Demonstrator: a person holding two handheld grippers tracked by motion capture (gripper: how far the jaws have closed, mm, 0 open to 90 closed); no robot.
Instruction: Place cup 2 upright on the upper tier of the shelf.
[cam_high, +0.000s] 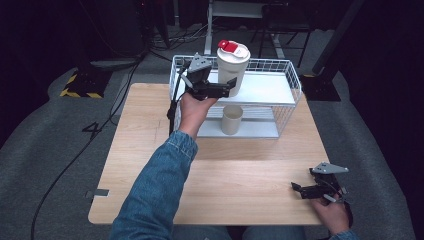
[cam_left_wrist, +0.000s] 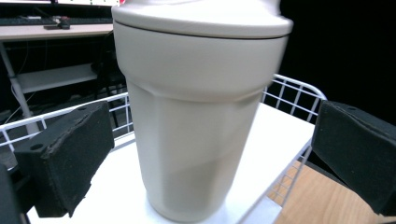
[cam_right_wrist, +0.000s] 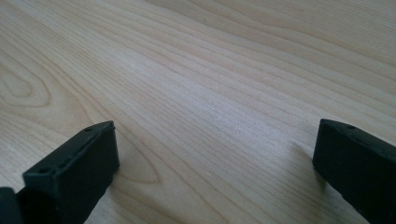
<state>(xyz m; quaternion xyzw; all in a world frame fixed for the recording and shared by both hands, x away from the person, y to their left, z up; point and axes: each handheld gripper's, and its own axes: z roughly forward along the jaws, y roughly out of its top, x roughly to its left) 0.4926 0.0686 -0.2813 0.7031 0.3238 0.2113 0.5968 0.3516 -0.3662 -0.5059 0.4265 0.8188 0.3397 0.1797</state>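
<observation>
Altogether: two tumblers, one lidded (cam_high: 233, 62), one open (cam_high: 232, 119).

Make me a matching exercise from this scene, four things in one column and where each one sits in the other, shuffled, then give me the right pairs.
Things:
1. lidded tumbler
2. small open cup
3. left claw
4. right claw

Places:
A. low over bare wood at the near right of the table
B. on the lower shelf of the wire rack
C. open, one jaw on each side of the tumbler, not touching it
D. upright on the rack's top shelf

Pairs: 1-D, 2-B, 3-C, 4-A
</observation>
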